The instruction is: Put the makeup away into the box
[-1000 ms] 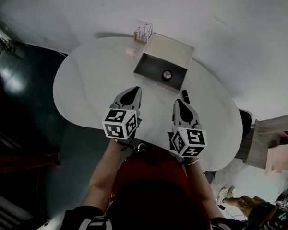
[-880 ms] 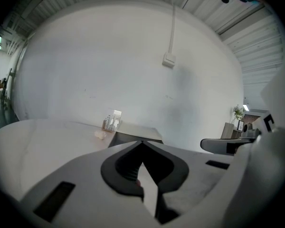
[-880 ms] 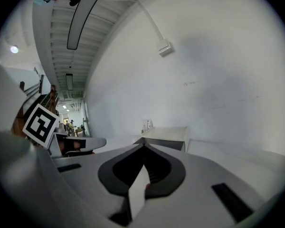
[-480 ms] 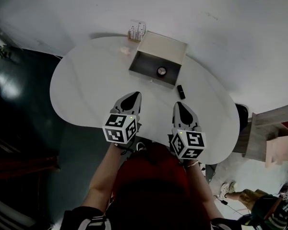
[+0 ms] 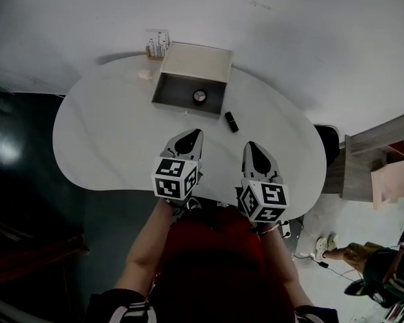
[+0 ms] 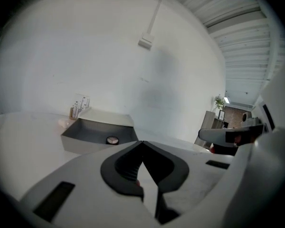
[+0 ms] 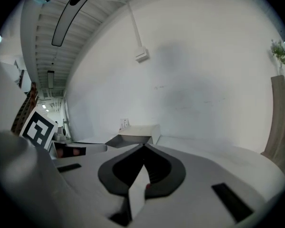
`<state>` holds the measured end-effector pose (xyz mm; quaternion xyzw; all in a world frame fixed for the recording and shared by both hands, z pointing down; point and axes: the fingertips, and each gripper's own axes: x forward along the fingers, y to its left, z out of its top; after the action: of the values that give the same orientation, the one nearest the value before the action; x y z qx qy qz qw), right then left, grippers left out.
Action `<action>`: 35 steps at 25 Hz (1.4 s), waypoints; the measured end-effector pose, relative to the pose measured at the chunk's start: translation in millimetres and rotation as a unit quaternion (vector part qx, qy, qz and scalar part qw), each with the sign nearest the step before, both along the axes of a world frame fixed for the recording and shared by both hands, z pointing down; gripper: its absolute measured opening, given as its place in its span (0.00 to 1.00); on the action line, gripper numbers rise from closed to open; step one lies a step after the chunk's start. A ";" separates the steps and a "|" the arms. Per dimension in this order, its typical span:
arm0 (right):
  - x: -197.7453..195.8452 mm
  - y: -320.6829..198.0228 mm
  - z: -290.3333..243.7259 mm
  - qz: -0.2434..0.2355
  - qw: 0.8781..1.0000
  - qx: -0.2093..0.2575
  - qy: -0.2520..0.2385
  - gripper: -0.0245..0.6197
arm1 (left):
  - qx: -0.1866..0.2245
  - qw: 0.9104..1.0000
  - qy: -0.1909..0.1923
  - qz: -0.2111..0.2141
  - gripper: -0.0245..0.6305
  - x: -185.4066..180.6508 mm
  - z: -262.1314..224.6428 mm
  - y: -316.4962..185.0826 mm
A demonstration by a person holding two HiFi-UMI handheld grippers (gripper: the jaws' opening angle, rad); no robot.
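Between both pairs of jaws, nothing at all: the left gripper has its tips pressed together, empty, and the right gripper matches it, closed on air. Both hover over the near edge of the white table. Just ahead of the right one lies a small black makeup tube, beside the open grey box, where a round compact already sits. A reach for that tube looks like the step: open the right jaws first, straddle it across its narrow side, then lift clear of the box wall. A pinkish item waits left of the box.
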<state>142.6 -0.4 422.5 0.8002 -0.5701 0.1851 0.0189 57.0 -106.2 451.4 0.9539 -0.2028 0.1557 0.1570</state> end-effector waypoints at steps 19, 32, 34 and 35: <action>60.3 32.3 -15.1 0.007 1.000 0.024 0.008 0.06 | 0.024 1.000 0.002 0.005 0.07 61.2 -13.4 35.7; 48.1 26.9 -18.5 -0.051 0.998 0.043 -0.009 0.06 | 0.045 0.998 -0.002 -0.045 0.07 42.7 -26.2 37.2; 45.9 25.8 -19.1 -0.058 0.997 0.044 -0.008 0.06 | 0.045 0.998 -0.002 -0.051 0.07 39.4 -26.0 37.8; 45.0 25.8 -18.9 -0.062 0.997 0.043 -0.008 0.06 | 0.044 0.998 -0.002 -0.054 0.07 38.0 -25.7 38.5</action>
<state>187.5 25.4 403.6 0.7620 -0.6261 0.1654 -0.0091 95.0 -67.7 425.7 0.9473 -0.2610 0.1399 0.1222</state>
